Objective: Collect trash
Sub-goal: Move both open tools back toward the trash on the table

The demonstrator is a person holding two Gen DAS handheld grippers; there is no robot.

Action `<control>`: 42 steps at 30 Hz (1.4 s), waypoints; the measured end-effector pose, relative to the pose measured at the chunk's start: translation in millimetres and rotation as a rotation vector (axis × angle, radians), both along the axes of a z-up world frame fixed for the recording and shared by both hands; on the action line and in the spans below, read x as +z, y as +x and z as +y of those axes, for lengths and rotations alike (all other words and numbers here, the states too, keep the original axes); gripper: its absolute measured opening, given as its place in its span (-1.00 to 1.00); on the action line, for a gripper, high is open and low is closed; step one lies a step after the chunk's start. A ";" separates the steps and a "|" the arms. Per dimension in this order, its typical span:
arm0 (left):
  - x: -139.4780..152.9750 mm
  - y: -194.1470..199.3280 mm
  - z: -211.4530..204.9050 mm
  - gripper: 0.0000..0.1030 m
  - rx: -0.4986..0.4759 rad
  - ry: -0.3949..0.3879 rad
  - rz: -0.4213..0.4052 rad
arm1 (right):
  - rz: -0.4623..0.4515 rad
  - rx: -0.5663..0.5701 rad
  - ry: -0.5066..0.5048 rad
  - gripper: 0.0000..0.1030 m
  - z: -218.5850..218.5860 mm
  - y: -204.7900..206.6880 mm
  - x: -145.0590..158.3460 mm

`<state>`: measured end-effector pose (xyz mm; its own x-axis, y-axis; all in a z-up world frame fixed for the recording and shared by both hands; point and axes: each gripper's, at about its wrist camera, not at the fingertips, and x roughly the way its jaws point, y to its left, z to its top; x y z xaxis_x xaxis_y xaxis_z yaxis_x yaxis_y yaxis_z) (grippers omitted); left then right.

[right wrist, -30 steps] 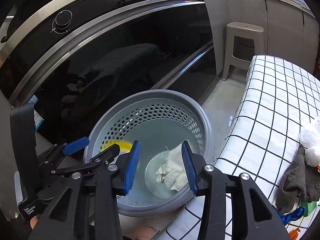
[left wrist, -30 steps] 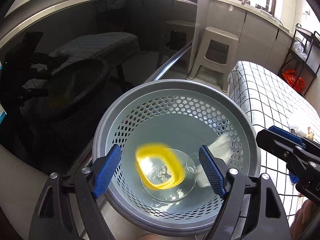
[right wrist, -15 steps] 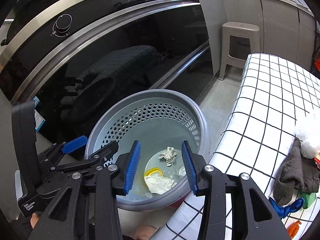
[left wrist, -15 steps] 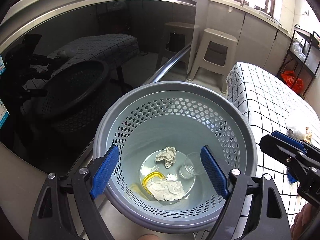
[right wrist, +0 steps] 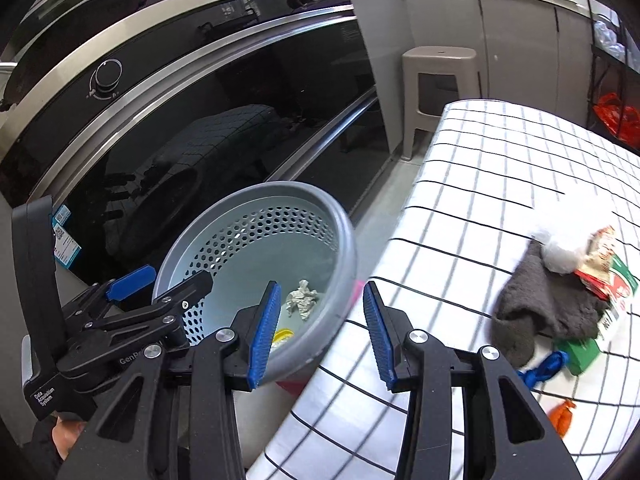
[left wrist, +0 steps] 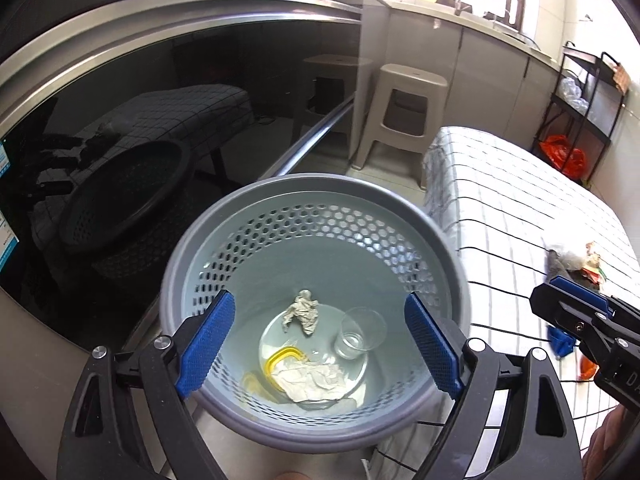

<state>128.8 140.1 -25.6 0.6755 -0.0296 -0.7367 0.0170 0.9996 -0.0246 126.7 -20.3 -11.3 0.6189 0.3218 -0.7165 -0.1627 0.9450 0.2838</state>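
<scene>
A grey perforated bin [left wrist: 312,192] stands on the floor beside the checked table. In it lie a crumpled paper ball [left wrist: 302,310], a flat white tissue [left wrist: 314,380], a yellow ring [left wrist: 280,360] and a clear plastic cup [left wrist: 358,338]. My left gripper [left wrist: 320,344] is open and empty above the bin. My right gripper [right wrist: 320,328] is open and empty over the bin's right rim [right wrist: 344,280] and the table edge. On the table lie a white wad [right wrist: 560,254], a red and green wrapper [right wrist: 608,272] and a grey cloth [right wrist: 540,304].
A dark glass oven front [right wrist: 224,128] stands behind the bin. A beige stool [left wrist: 404,108] stands beyond it. A green item [right wrist: 580,354], a blue piece [right wrist: 544,368] and an orange piece [right wrist: 560,416] lie near the table's front. A black rack [left wrist: 580,100] stands far right.
The yellow ring and the tissue have dropped into the bin and come to rest. My right gripper has swung right, from over the bin toward the table, and its jaws have opened wider.
</scene>
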 end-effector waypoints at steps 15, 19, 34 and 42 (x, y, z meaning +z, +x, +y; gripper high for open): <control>5.7 -22.6 -83.7 0.70 -0.165 0.003 -0.022 | -0.024 -0.224 -0.094 -0.04 -110.8 -67.5 12.8; 4.2 -27.0 -111.2 0.71 -0.207 0.003 -0.024 | -0.019 -0.280 -0.080 -0.01 -143.1 -80.1 10.4; -15.8 -27.1 -172.3 0.75 -0.272 0.051 0.015 | 0.071 -0.324 -0.044 0.05 -168.5 -103.9 -37.0; -23.9 -21.7 -172.3 0.75 -0.255 0.061 0.039 | 0.095 -0.287 -0.068 0.09 -153.6 -99.3 -47.8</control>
<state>107.1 -32.2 -49.5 0.6226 -0.1503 -0.7679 0.2690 0.9627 0.0297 27.5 -173.9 -59.1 0.6064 0.0930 -0.7897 0.1375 0.9659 0.2194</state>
